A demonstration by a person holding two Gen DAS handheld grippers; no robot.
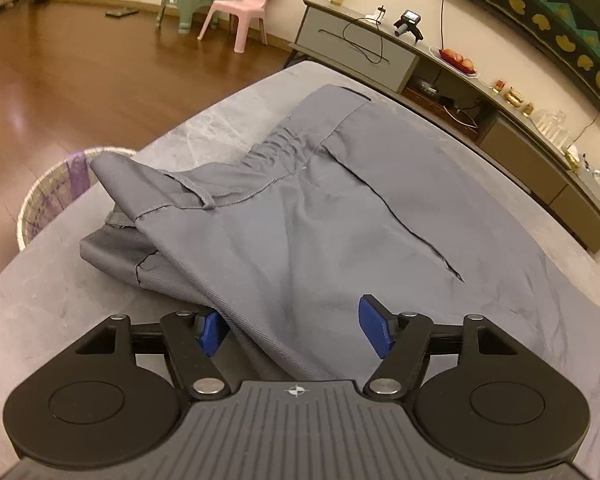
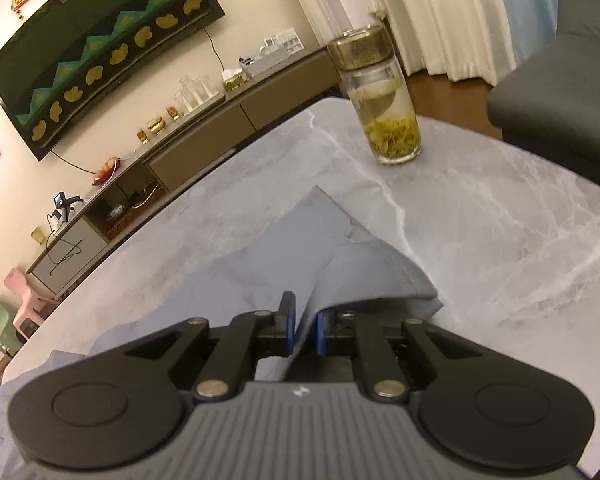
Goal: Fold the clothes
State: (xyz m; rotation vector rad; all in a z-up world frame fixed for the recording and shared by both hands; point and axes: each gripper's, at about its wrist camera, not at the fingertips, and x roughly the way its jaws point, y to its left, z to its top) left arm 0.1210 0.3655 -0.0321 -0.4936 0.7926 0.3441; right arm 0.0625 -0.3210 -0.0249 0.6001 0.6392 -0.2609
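Now the trousers (image 1: 284,208) sprawl across the table (image 1: 60,300). Left gripper (image 1: 296,330) is spread wide over the near edge; right gripper (image 2: 303,330) pinches a ridge of cloth. Risk: that thin pinch slips, or dragged fabric topples the far bottle (image 2: 380,96).

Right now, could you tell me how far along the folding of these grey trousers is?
Early to midway, I'd judge. Done: the grey trousers are laid out on the marble table, with the waistband end partly doubled over. In hand: the right gripper is shut on a bunched fold of cloth, while the left gripper is open, straddling the fabric edge. Left: closing the left gripper, completing the fold and flattening it.
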